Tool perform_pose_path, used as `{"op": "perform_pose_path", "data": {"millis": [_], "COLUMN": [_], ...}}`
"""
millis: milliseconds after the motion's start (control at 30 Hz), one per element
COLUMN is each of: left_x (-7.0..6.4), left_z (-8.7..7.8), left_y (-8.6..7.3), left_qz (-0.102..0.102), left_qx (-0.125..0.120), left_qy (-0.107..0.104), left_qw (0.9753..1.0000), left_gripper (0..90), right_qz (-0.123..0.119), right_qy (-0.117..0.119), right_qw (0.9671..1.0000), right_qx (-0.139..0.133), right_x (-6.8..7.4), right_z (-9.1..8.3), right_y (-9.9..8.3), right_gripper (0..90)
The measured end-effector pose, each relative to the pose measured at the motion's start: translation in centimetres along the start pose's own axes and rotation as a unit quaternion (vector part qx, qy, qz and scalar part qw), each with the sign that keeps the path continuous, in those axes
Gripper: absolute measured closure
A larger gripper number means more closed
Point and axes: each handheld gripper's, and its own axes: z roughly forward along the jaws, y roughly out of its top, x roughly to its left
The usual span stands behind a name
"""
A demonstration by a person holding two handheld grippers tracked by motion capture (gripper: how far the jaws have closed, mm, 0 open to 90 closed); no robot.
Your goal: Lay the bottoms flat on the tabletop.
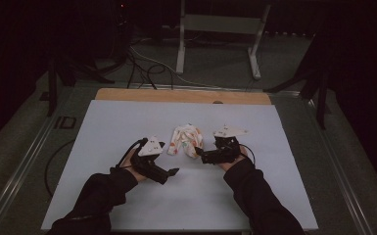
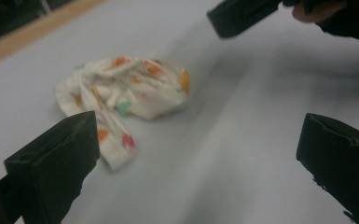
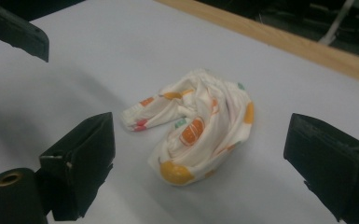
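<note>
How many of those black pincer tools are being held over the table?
2. The left gripper is held just left of the crumpled spotted cloth, and the right gripper just right of it, both with jaws open.

Crumpled spotted cloth (image 3: 200, 128) lies between the right hand-held gripper's (image 3: 205, 161) wide-apart jaws.

A crumpled white cloth (image 1: 187, 140) with orange, red and green spots lies bunched at the white tabletop's (image 1: 127, 122) middle.
</note>
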Motion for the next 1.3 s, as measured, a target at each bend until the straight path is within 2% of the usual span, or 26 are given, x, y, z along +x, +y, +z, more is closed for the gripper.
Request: {"op": "perform_pose_path", "data": {"millis": [67, 167, 267, 300, 333, 367, 467, 500, 533, 567, 600, 667, 700, 733, 767, 833, 933, 967, 1033, 1133, 1200, 1233, 1300], "left_x": [0.1, 0.4, 0.6, 0.6, 0.8, 0.8, 0.9, 0.9, 1.1, 1.1, 1.2, 1.4, 1.5, 1.6, 1.7, 1.7, 1.5, 1.5, 1.5, 1.7, 1.8, 1.9, 2.1], "left_z": [0.8, 2.1, 3.3, 3.3, 4.0, 4.4, 5.4, 5.4, 6.2, 6.5, 6.9, 7.5, 7.8, 8.1, 8.3, 8.8, 9.1, 9.1, 9.1, 9.2, 9.2, 9.2, 9.2], "left_y": [0.0, 0.0, 0.0, 0.0, 0.1, 0.2, 0.4, 0.4, 0.5, 0.5, 0.5, 0.4, 0.3, 0.2, 0.1, 0.0, -0.2, -0.2, -0.3, -0.3, -0.3, -0.3, -0.3], "left_qz": [-0.004, -0.019, -0.017, -0.017, -0.015, -0.014, -0.010, -0.010, -0.010, -0.008, -0.006, -0.007, -0.009, -0.011, -0.012, -0.014, -0.011, -0.011, -0.012, -0.012, -0.013, -0.016, -0.016], "left_qx": [0.011, 0.032, 0.042, 0.042, 0.042, 0.047, 0.049, 0.049, 0.056, 0.060, 0.065, 0.073, 0.077, 0.081, 0.085, 0.086, 0.086, 0.086, 0.087, 0.090, 0.090, 0.088, 0.087], "left_qy": [-0.001, 0.005, 0.014, 0.014, 0.018, 0.022, 0.032, 0.032, 0.032, 0.032, 0.031, 0.032, 0.031, 0.031, 0.031, 0.029, 0.027, 0.027, 0.027, 0.031, 0.036, 0.038, 0.039], "left_qw": [0.9999, 0.9993, 0.9989, 0.9989, 0.9988, 0.9986, 0.9982, 0.9982, 0.9979, 0.9976, 0.9974, 0.9968, 0.9965, 0.9962, 0.9959, 0.9958, 0.9959, 0.9959, 0.9957, 0.9954, 0.9952, 0.9953, 0.9954], "left_gripper": [2.3, 3.2, 7.6, 10.2, 10.2, 13.4, 17.3, 18.5, 18.5, 19.6, 20.1, 20.9, 22.4, 22.6, 23.0, 25.5, 26.7, 26.9, 26.9, 27.0, 27.9, 28.0, 29.5], "right_qz": [0.006, 0.013, 0.030, 0.030, 0.034, 0.036, 0.042, 0.042, 0.044, 0.058, 0.060, 0.054, 0.055, 0.058, 0.053, 0.039, 0.030, 0.012, 0.002, 0.003, 0.010, 0.004, 0.015], "right_qy": [0.006, -0.013, -0.029, -0.029, -0.038, -0.049, -0.051, -0.051, -0.054, -0.043, -0.042, -0.023, -0.018, -0.004, 0.005, 0.003, 0.001, -0.019, -0.038, -0.046, -0.063, -0.089, -0.107], "right_qw": [1.0000, 0.9996, 0.9986, 0.9986, 0.9981, 0.9975, 0.9967, 0.9967, 0.9962, 0.9954, 0.9946, 0.9942, 0.9936, 0.9931, 0.9929, 0.9929, 0.9927, 0.9923, 0.9915, 0.9916, 0.9905, 0.9876, 0.9852], "right_qx": [0.006, 0.022, 0.032, 0.032, 0.034, 0.036, 0.047, 0.047, 0.052, 0.063, 0.073, 0.090, 0.097, 0.102, 0.107, 0.112, 0.117, 0.122, 0.124, 0.121, 0.122, 0.129, 0.133], "right_x": [-0.1, -0.2, -0.3, -0.3, -0.4, -0.4, -0.2, -0.2, -0.3, -0.4, -0.3, -0.4, -0.4, -0.5, -0.5, -0.5, -0.7, -0.9, -1.2, -1.7, -2.5, -2.8, -3.4], "right_z": [0.7, 1.9, 2.8, 2.8, 3.1, 3.4, 3.9, 3.9, 4.1, 4.5, 4.8, 5.1, 5.1, 5.2, 5.2, 5.0, 4.7, 4.3, 3.8, 3.3, 2.8, 2.7, 2.4], "right_y": [-0.2, -0.5, -0.9, -0.9, -1.0, -1.3, -1.8, -1.8, -2.0, -2.6, -2.8, -3.2, -3.3, -3.3, -3.3, -3.2, -3.0, -2.8, -2.8, -2.8, -2.9, -2.9, -2.9], "right_gripper": [9.7, 17.5, 25.9, 25.9, 27.6, 36.2, 43.6, 43.6, 45.5, 50.7, 53.2, 58.0, 64.1, 69.2, 76.9, 89.0, 89.7, 89.9, 90.0, 90.0, 90.0, 90.0, 90.0]}}
